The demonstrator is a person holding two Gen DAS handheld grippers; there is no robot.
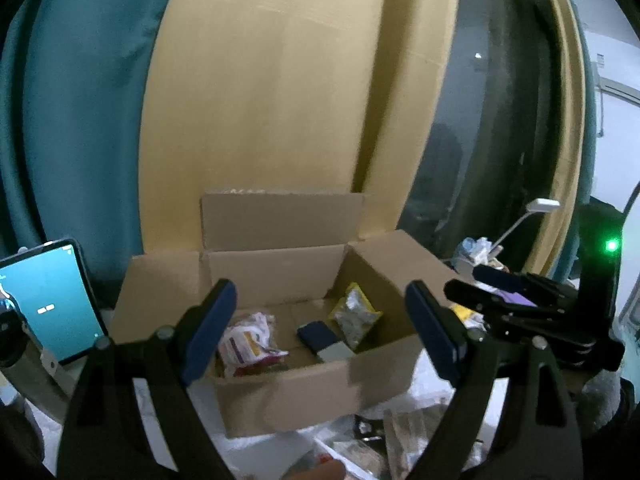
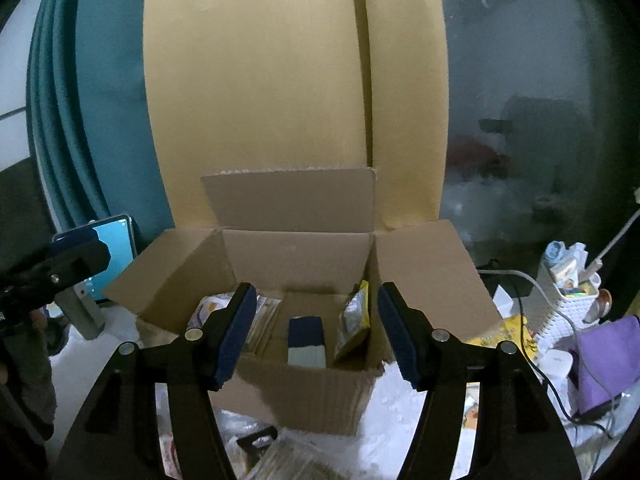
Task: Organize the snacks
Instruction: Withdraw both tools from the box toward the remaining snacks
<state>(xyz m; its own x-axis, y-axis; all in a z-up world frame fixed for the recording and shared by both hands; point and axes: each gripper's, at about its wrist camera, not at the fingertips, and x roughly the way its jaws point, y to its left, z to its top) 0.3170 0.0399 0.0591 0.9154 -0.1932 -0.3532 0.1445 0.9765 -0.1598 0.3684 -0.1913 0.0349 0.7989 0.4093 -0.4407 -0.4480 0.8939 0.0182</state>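
Snacks lie inside an open brown cardboard box (image 2: 304, 256) on a white surface: a yellow pouch (image 2: 354, 322) leaning on its right wall, a dark blue and grey packet (image 2: 306, 340) in the middle, a white and purple bag (image 1: 250, 340) at left. Left gripper (image 1: 320, 328) and right gripper (image 2: 316, 332) both gape empty before it.

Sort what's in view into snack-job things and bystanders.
Job: cardboard box; in it a yellow snack bag, a white-and-purple packet, a dark blue pack; loose wrappers in front.
Bystanders: tablet, white basket, purple cloth.
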